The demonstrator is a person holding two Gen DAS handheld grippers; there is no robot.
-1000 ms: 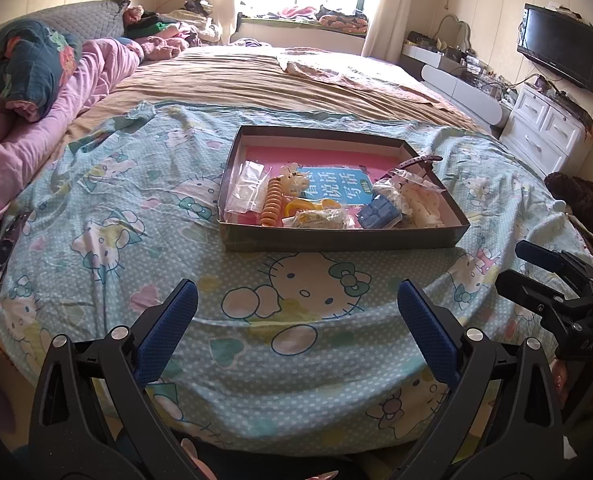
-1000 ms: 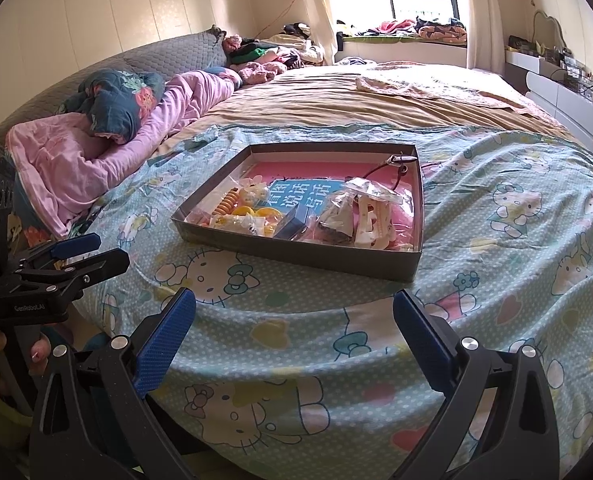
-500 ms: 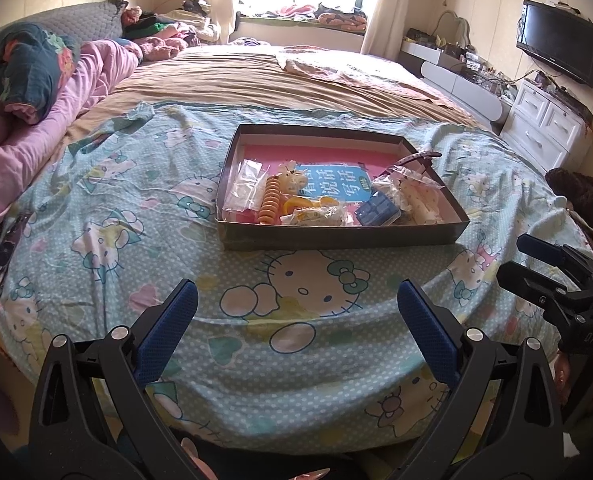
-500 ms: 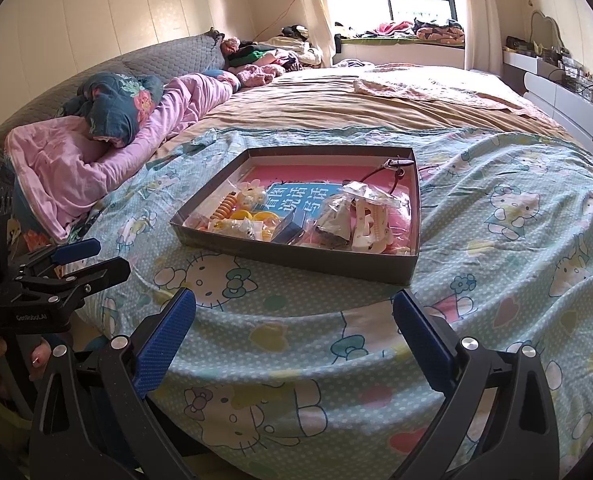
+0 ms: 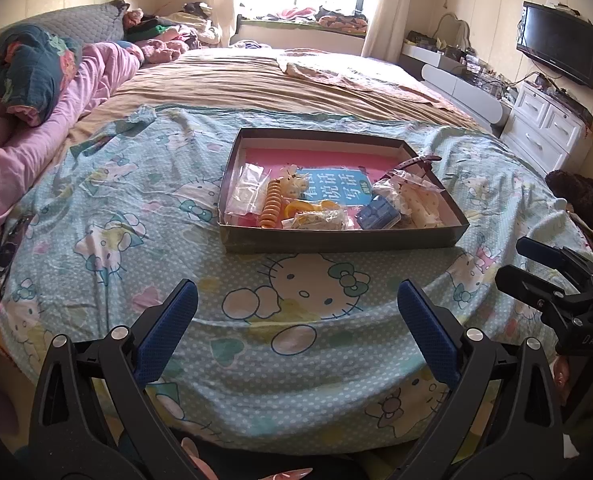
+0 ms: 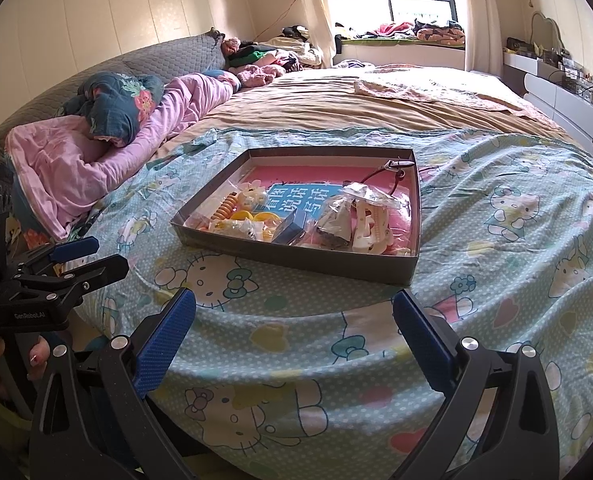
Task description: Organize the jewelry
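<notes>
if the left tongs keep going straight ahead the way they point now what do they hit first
Probably the near wall of the shallow grey cardboard box on the cartoon-cat bedspread. The open left tongs hold nothing; depth is unclear, so they might brush the bedspread first.

- Bedsheet [image 5: 108,216]: pale turquoise with fine white dots and a cartoon cat print, with bows, hearts and flowers in pink, green and yellow.
- Tray [image 5: 336,240]: dark grey-brown walls, pink floor; a blue card [image 5: 336,186] with white characters lies at centre.
- Spiral hair tie [image 5: 271,206], at 8 o'clock in the tray: orange.
- Small box [image 5: 378,213], at 4 o'clock: blue.
- Hair clip [image 6: 370,220]: cream white.
- Strap [image 5: 418,160], at 2 o'clock over the rim: dark maroon.
- Cover [image 5: 256,80] beyond the sheet: tan.
- Quilt [image 6: 96,152], at 9 o'clock: lilac pink, with a dark teal floral blanket [image 6: 116,104] on it.
- Finger pads [image 5: 168,336] of both grippers: blue, dimpled, on black frames.
</notes>
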